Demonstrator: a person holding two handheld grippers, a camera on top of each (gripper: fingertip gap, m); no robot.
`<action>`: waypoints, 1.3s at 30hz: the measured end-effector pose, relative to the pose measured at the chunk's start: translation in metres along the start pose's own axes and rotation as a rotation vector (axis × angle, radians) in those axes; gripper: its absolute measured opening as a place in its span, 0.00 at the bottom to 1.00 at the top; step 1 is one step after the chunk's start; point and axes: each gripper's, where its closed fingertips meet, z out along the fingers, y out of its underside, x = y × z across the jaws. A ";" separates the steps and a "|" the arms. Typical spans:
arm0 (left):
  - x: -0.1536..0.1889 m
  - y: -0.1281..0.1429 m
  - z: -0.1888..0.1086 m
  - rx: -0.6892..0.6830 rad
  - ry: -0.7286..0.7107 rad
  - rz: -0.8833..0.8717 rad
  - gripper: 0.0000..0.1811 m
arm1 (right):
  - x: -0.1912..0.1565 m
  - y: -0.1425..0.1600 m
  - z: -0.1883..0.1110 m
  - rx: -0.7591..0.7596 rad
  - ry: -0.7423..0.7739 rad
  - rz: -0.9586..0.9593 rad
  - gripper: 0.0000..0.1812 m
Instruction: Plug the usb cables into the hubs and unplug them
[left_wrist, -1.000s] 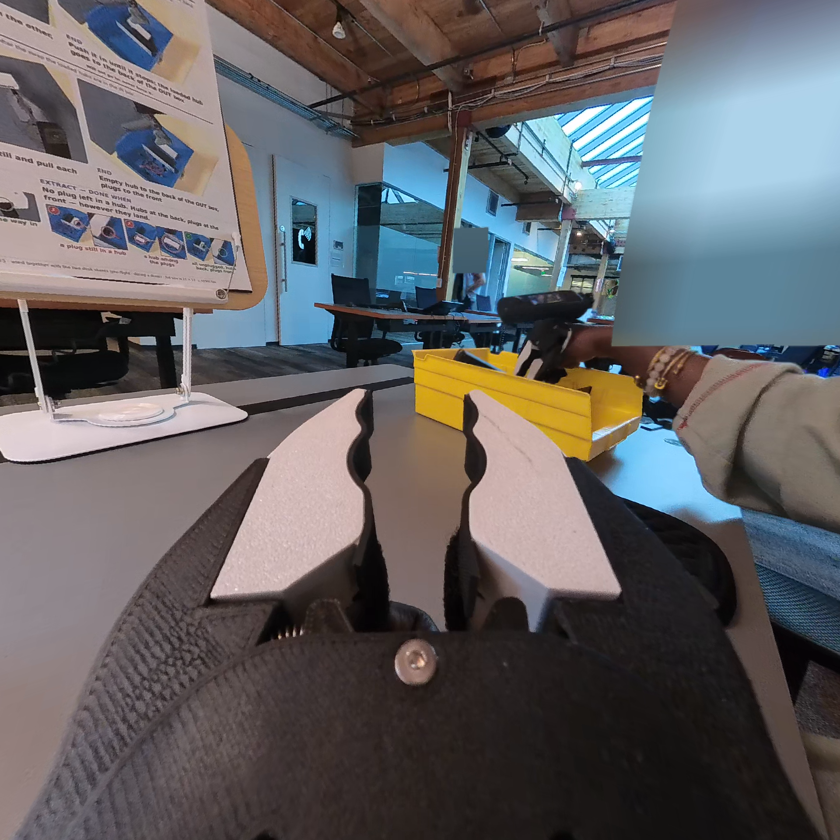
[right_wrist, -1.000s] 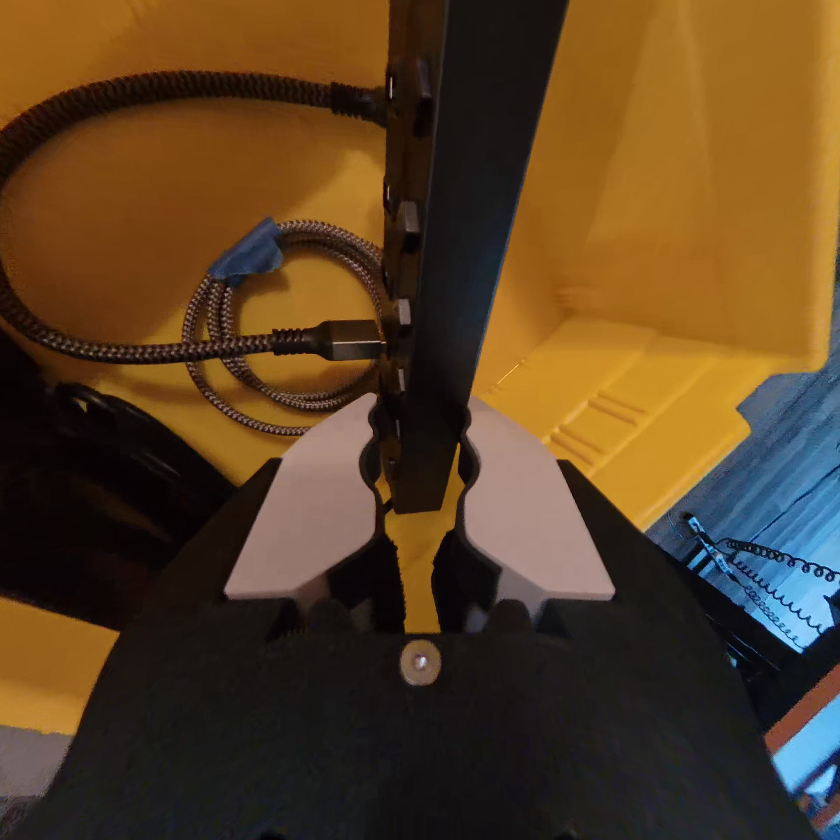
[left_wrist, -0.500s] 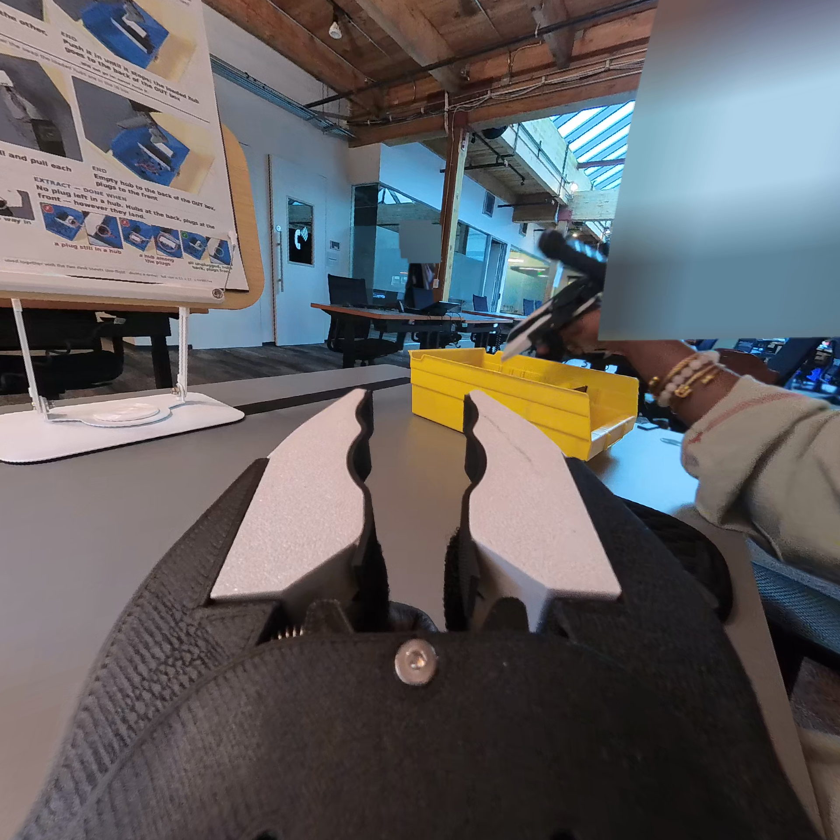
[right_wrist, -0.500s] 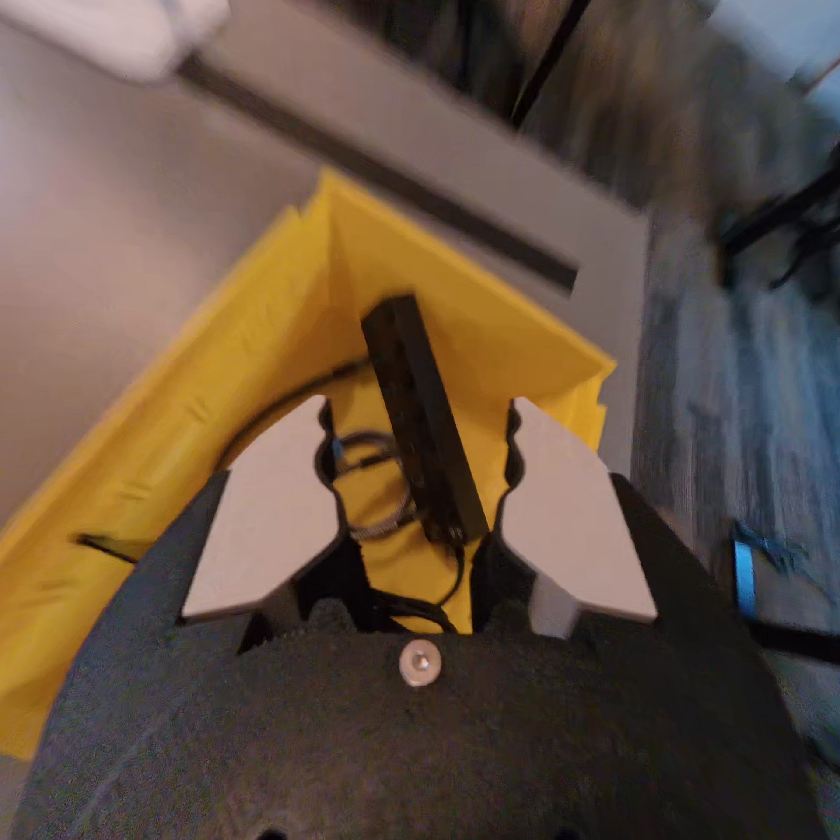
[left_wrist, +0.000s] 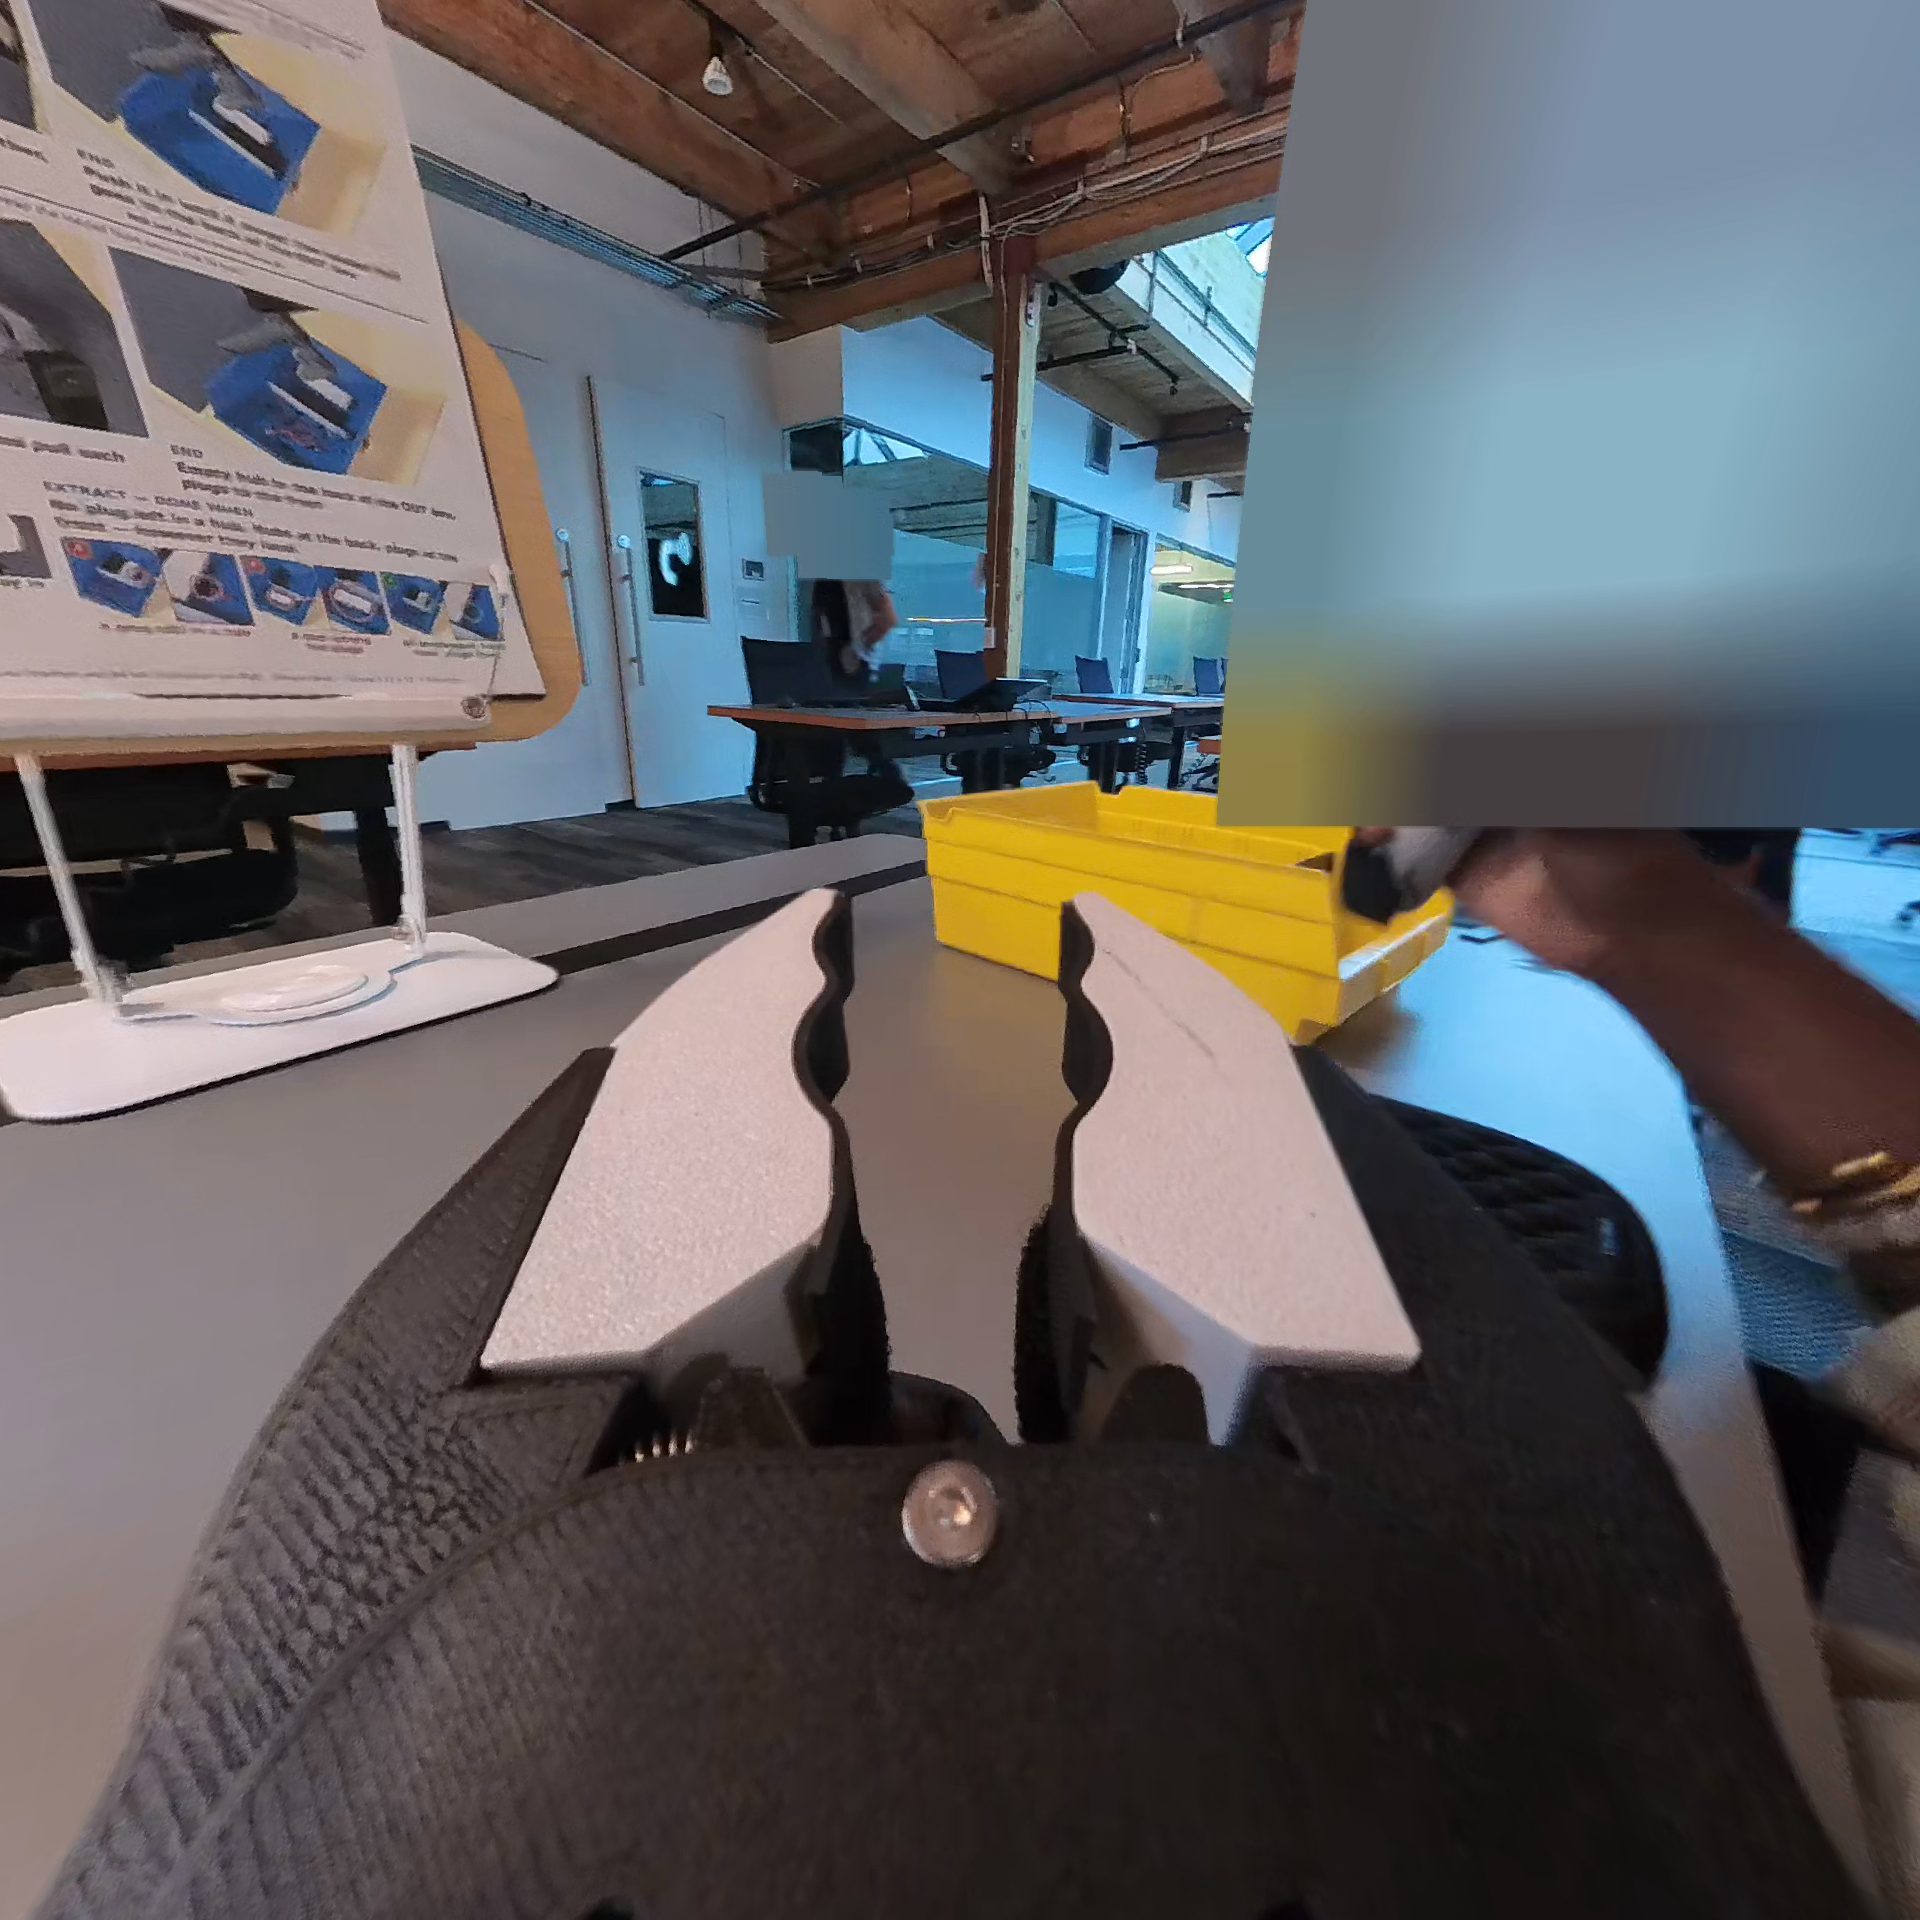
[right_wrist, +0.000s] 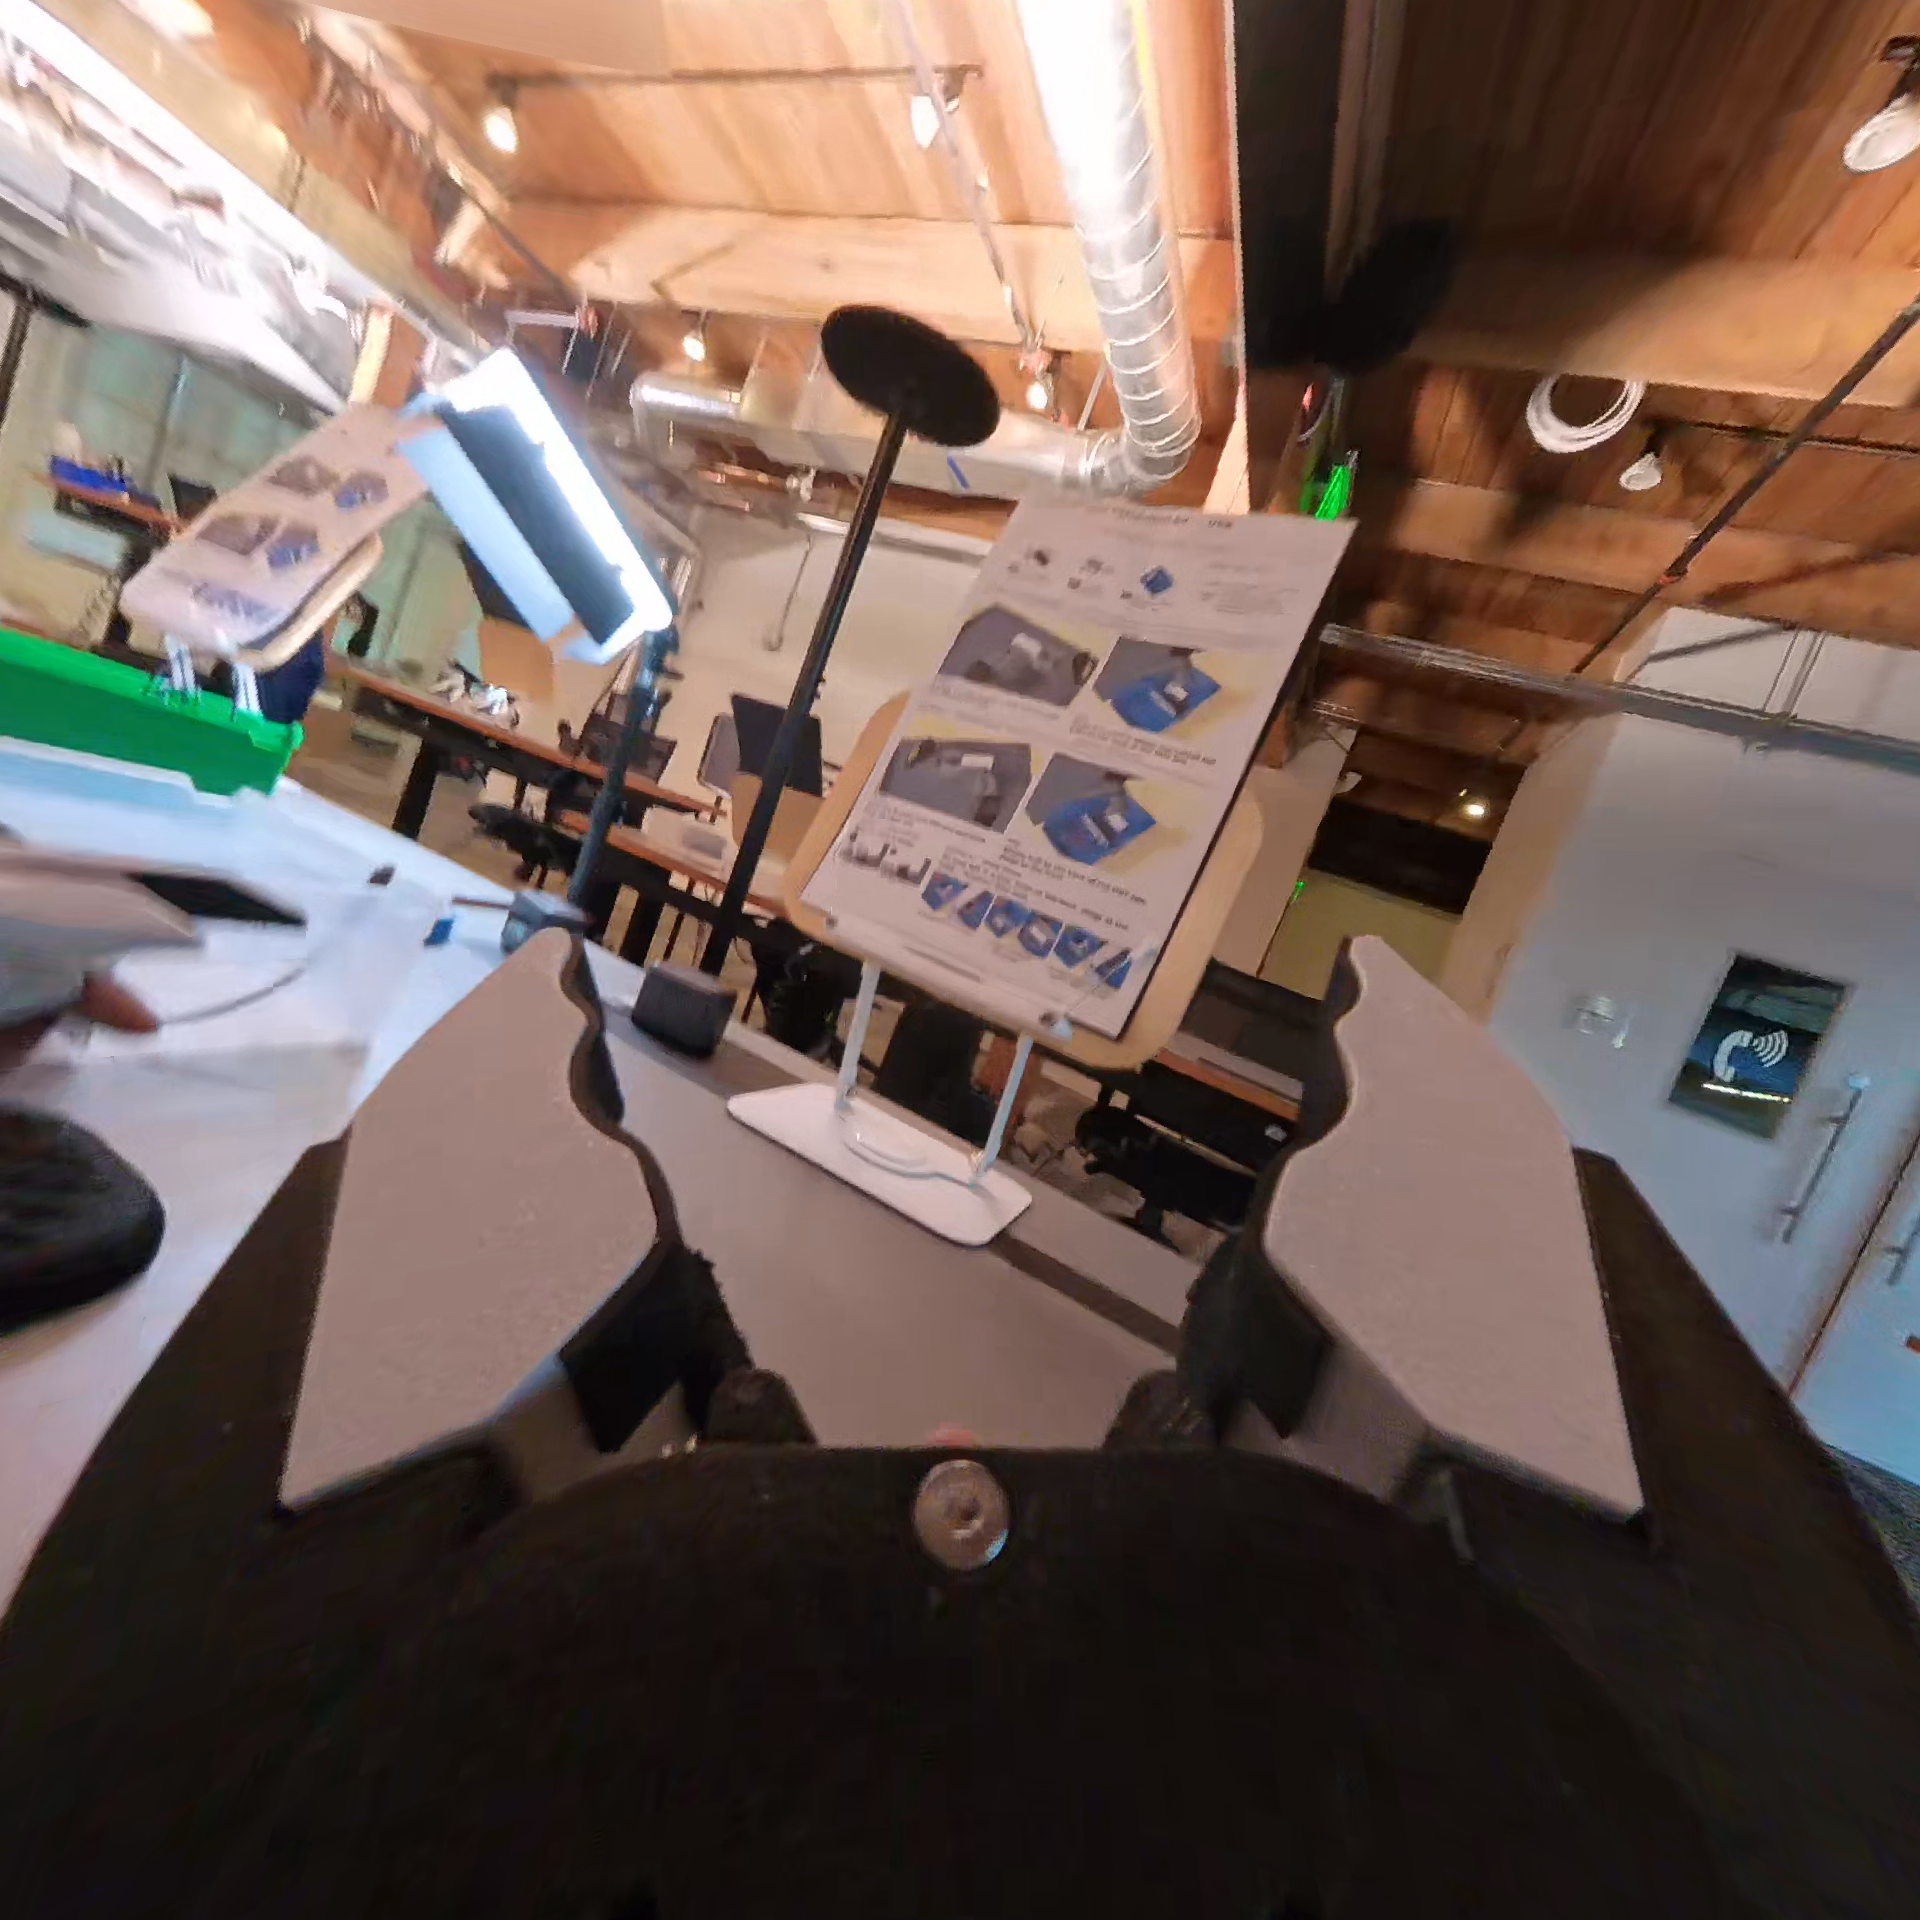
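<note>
Yellow plastic marks the bin (left_wrist: 1143, 904), set on the grey worktop (left_wrist: 260, 1195) just ahead and right of the left claw (left_wrist: 951, 935), whose jaws are parted a little with nothing held. The right claw (right_wrist: 956, 971) is spread wide and empty, aimed at an instruction board (right_wrist: 1060, 790) on its stand ahead. No hub or cable is visible; both are judged to lie inside the bin. How much plugging remains cannot be told.

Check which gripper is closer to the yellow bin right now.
Right. In the left wrist view the right gripper sits at the yellow bin's near end, partly masked. The left gripper rests farther back over the grey table, empty.
</note>
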 end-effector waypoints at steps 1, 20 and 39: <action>0.005 -0.005 -0.001 0.001 0.027 -0.013 0.21 | -0.010 0.012 0.000 -0.019 -0.010 -0.004 0.70; -0.238 -0.030 -0.164 -1.368 0.305 0.070 0.17 | -0.057 0.060 0.012 -0.059 -0.125 0.067 0.68; -0.274 0.068 -0.235 -1.804 0.754 0.265 0.25 | -0.060 0.068 0.015 -0.078 -0.156 0.030 0.64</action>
